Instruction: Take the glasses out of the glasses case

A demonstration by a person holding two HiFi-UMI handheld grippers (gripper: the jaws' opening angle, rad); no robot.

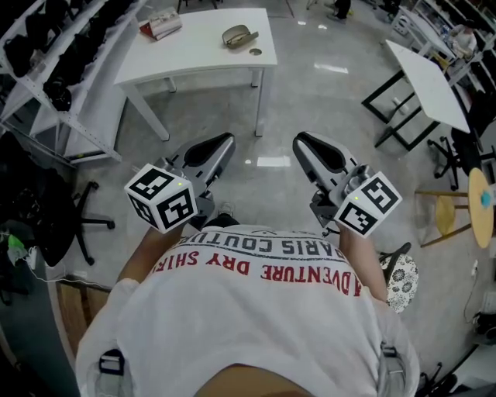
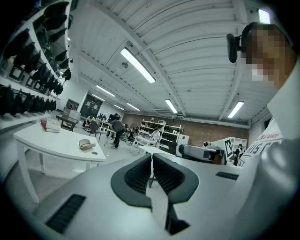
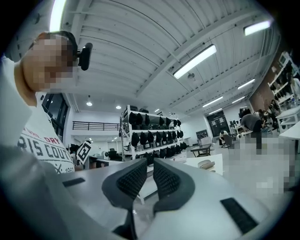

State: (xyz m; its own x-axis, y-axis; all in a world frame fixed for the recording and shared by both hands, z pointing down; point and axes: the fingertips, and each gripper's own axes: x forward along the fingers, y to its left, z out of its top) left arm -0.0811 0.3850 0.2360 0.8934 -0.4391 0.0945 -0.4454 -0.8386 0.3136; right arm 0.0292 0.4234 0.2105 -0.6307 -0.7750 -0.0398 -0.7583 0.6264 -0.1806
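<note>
Jaws clenched tight on the left gripper [image 2: 151, 169] and on the right gripper [image 3: 147, 180] alike, pads meeting with nothing caught between them. Both held level at chest height, side by side, noses aimed forward over bare floor. Well apart from either, across that floor: a white bench [image 1: 194, 56], and on its far right part the glasses case [image 1: 239, 36], possibly ajar like a shell, though too small to tell, or to say whether glasses lie inside. Just beside the case, nearer the bench edge, a small round object [image 1: 256, 52]; at the far left corner, a book or magazine [image 1: 160, 23]. Off to the left, shelving [image 1: 35, 97] and a black office chair [image 1: 50, 225].

Judged from this: nothing of the task done yet, with the approach as the step in hand. To do it well, walk up square to the near edge of the bench, close enough to reach the case without stretching. Release both sets of jaws on the way, not at the last instant. Plan on one gripper pinning the base of the case while the other takes the glasses by the bridge or a temple — never by a lens. Mind the bench leg and the round object when coming in.
</note>
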